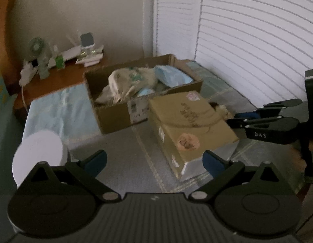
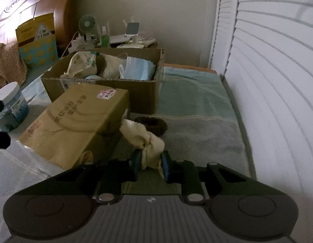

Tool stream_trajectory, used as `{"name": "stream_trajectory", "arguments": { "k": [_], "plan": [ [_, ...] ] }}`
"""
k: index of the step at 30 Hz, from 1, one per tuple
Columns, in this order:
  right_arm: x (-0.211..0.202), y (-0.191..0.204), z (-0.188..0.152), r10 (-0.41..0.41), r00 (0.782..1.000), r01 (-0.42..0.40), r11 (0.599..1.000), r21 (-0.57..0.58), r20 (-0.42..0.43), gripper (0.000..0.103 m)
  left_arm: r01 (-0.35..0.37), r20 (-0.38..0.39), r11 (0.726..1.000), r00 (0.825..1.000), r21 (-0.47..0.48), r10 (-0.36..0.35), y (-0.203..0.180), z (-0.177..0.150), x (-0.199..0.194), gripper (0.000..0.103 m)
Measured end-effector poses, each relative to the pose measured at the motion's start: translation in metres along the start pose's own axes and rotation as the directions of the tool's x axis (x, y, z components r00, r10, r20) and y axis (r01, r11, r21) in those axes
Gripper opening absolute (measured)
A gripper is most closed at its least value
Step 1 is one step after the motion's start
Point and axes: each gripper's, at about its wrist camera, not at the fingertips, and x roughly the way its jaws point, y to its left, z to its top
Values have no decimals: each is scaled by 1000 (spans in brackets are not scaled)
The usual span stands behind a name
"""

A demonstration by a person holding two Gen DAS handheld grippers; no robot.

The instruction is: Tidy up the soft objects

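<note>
My right gripper (image 2: 150, 163) has its jaws pinched on the near end of a cream cloth (image 2: 143, 136) that lies on the grey towel (image 2: 197, 135), right beside the closed tan box (image 2: 75, 121). The cloth's length runs away from me and to the left, toward a dark brown fuzzy ring (image 2: 154, 124) it touches. The open cardboard box (image 2: 108, 87), already holding soft things, sits beyond the tan box, ahead and left, so I judge the carry goes up and forward over it. My left gripper (image 1: 154, 162) hangs spread wide and empty, farther from the cloth.
</note>
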Motion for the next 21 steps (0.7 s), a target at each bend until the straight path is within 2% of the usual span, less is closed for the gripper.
{"name": "stream_trajectory", "arguments": {
  "k": [6,8,10,12,15,21],
  "plan": [
    [-21,-2,-5,-11,1000,10,1000,10,13,27,54,20,992,998,117,-56,-12,28,0,100],
    [-22,-4,-9,-19,1000,19,999,28,8,32,88,24,983,995,160,-93,-19,41,3,99],
    [-22,-5,-12,-19,1000,19,999,41,3,44,124,17,973,991,193,-129,-28,56,8,99],
    [-23,-5,-17,-23,1000,24,998,53,-2,50,162,-3,961,986,226,-165,-38,70,15,98],
    [-23,-6,-20,-20,1000,20,997,68,-4,51,217,-48,940,976,263,-212,-57,93,33,98],
    [-20,-8,-26,-17,1000,19,996,82,-18,52,311,-170,913,947,263,-273,-90,126,77,97]
  ]
}}
